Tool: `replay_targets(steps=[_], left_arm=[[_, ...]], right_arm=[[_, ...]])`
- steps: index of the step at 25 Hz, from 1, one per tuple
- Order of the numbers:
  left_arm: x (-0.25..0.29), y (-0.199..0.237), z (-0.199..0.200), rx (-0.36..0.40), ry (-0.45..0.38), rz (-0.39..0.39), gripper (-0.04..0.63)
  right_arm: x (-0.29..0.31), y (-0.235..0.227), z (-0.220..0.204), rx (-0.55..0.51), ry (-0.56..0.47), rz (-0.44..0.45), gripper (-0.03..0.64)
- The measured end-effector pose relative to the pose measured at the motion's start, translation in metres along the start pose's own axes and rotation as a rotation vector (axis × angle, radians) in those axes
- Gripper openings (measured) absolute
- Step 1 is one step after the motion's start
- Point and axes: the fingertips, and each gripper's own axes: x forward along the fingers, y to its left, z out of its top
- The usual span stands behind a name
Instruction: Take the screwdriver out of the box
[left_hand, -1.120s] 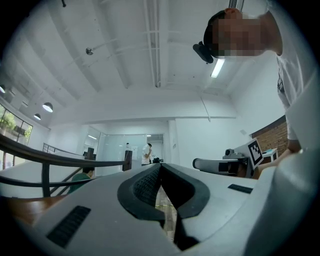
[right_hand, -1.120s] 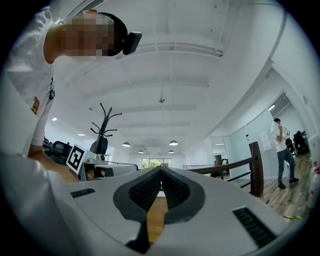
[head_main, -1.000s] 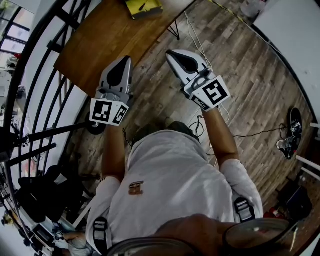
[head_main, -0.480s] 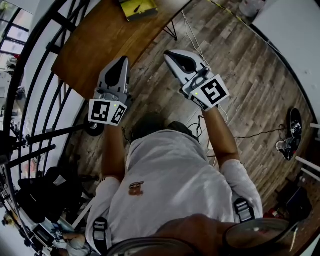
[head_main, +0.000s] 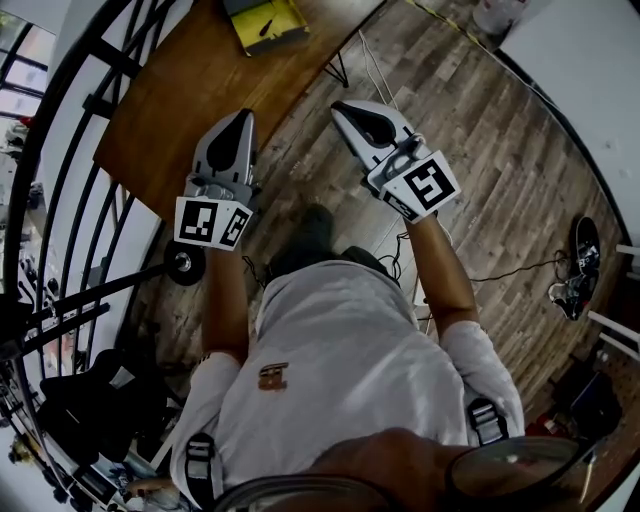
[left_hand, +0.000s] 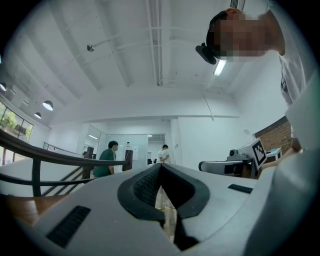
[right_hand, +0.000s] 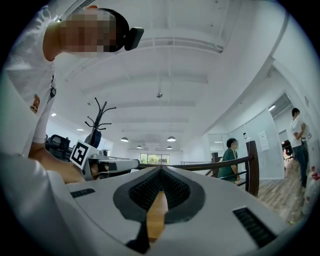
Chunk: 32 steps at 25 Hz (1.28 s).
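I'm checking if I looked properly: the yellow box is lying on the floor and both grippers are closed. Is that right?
Not quite. The head view shows the yellow box lying on the wooden table, not the floor. The left gripper and the right gripper are closed, as you said.

The head view is dim and muted, the wooden floor (head_main: 500, 170) dull, edges bending hard into black corners. Both gripper views are bright and even, lit by round ceiling lamps (right_hand: 171, 139) and a strip light (left_hand: 219, 67); their rims curve and darken, nearest surfaces soft.
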Motion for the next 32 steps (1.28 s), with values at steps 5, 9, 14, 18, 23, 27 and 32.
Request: replay_targets(steps=[5, 9, 14, 18, 23, 27, 32], left_arm=[[0.037, 0.038, -0.011, -0.007, 0.0, 0.013, 0.018], [0.073, 0.073, -0.019, -0.02, 0.002, 0.024, 0.019], [0.115, 0.122, -0.028, -0.028, 0.002, 0.036, 0.019], [0.15, 0.161, -0.039, -0.029, 0.013, 0.04, 0.019], [0.191, 0.204, -0.056, -0.031, 0.041, 0.034, 0.02], [0.219, 0.228, -0.067, -0.024, 0.062, 0.024, 0.02], [0.245, 0.243, -0.083, 0.003, 0.104, -0.005, 0.02]], right_arm=[[0.034, -0.037, -0.009, -0.004, 0.02, 0.001, 0.032], [0.067, -0.071, -0.014, -0.004, 0.038, 0.005, 0.032], [0.111, -0.113, -0.018, -0.013, 0.047, 0.0, 0.032], [0.147, -0.148, -0.025, -0.013, 0.057, -0.006, 0.032], [0.188, -0.186, -0.039, -0.009, 0.077, -0.01, 0.032], [0.21, -0.212, -0.048, -0.003, 0.087, -0.018, 0.032], [0.225, -0.231, -0.055, 0.007, 0.101, -0.022, 0.032]])
